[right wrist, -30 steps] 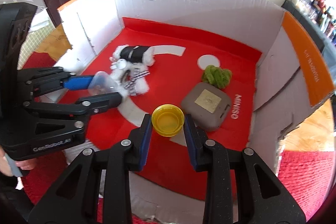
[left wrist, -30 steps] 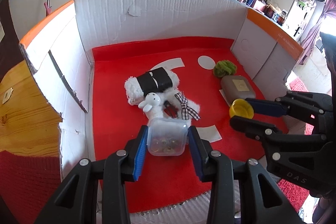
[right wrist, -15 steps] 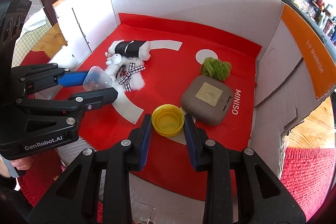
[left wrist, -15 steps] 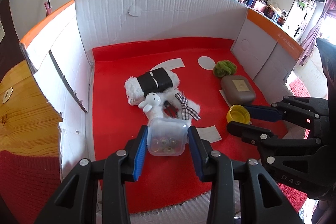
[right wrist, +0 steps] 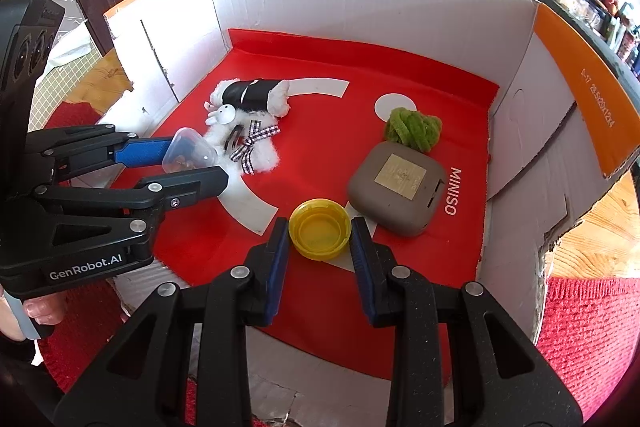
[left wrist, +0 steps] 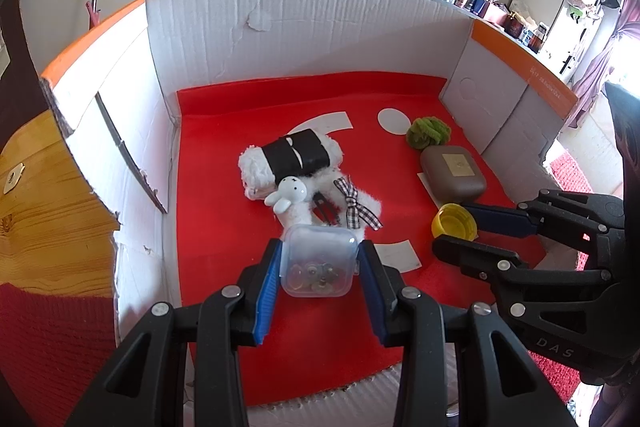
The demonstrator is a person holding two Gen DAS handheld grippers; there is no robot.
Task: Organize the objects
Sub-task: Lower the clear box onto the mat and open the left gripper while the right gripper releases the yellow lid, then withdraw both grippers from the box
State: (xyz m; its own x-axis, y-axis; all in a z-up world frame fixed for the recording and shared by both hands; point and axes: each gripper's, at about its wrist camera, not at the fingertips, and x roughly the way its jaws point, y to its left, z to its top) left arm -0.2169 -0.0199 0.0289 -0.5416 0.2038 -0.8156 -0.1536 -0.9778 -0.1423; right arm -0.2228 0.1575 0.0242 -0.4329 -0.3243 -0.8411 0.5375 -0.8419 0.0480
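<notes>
A: What has changed in the last second?

B: The right tongs (right wrist: 320, 239), clamped on the yellow cap (right wrist: 320, 234), have come down and forward — the cap now sits low over the red mat (right wrist: 332, 131), just beside the grey case (right wrist: 396, 187) at lower centre of the right view. Whether it touches the mat cannot be told.

A: And the left tongs (left wrist: 319, 267)?

B: They have barely moved, clamped on the small clear box (left wrist: 319, 261) at centre-bottom of the left view, just in front of the white plush toy (left wrist: 292, 193).

A: So what does it mean for the task?

B: Probably the cap is about to be set down by the case — the box waits its turn.
</notes>
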